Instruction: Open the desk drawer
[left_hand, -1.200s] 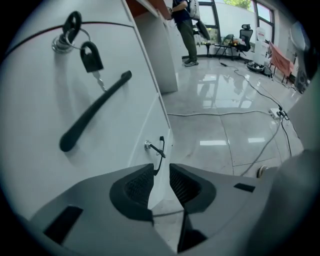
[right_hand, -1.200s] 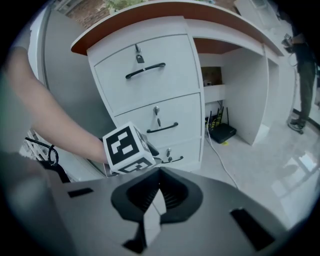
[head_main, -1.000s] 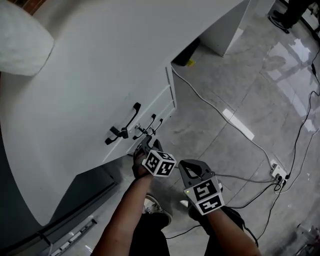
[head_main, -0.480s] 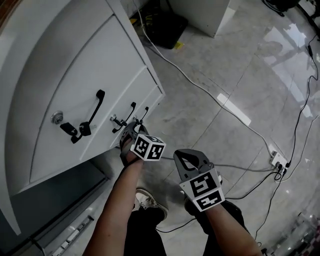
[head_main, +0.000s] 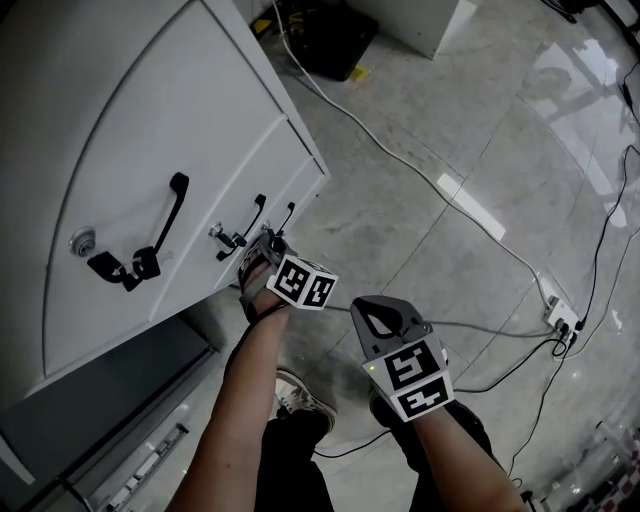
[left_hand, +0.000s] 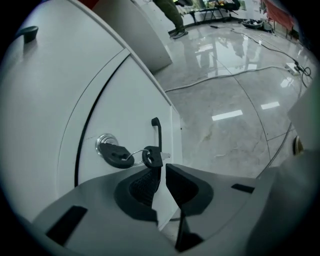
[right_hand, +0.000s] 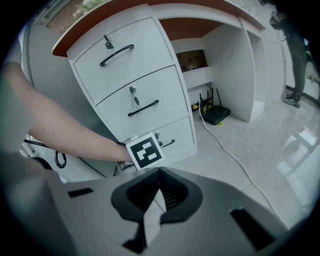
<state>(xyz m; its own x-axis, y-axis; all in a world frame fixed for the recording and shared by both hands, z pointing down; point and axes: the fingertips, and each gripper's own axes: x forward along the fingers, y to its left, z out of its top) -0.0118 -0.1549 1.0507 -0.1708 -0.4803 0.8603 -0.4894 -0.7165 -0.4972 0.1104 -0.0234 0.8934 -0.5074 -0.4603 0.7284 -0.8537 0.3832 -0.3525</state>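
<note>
Left tool pinches the drawer handle; best pull straight toward four o'clock. Right tool is closed, empty.

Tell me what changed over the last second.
Mainly the head moved: the drawer fronts now fill more of its view. None has come out. The left tool stays closed on the bottom handle, next to the hanging key. The right tool stays back, shut and empty.
</note>
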